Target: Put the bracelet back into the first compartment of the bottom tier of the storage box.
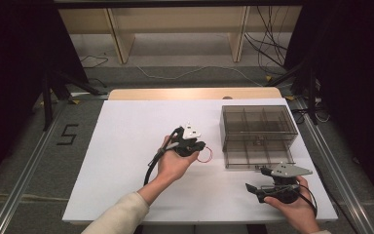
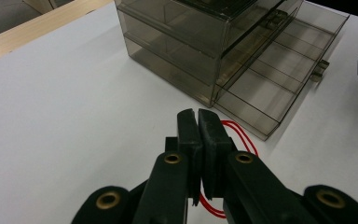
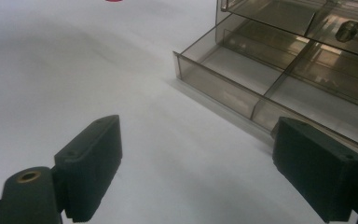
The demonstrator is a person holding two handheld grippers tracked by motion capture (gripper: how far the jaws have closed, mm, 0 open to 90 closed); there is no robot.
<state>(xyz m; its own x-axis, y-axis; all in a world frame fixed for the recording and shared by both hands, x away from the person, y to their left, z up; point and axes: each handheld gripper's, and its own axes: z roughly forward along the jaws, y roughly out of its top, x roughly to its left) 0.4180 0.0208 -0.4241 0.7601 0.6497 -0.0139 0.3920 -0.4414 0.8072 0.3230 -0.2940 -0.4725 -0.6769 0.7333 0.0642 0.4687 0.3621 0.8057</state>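
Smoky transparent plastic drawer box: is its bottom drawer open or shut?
Open: the bottom drawer juts out from the smoky transparent plastic drawer box, compartments exposed.

left claw point(image 2: 198, 126): jaws closed | right claw point(image 3: 205, 172): jaws wide apart

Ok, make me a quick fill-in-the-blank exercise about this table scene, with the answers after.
1. The left gripper has its jaws shut on a ____ rubber band.
2. The bottom drawer of the smoky plastic organizer is pulled ____.
3. The right gripper has its jaws ____, holding nothing.
Answers: red; open; open
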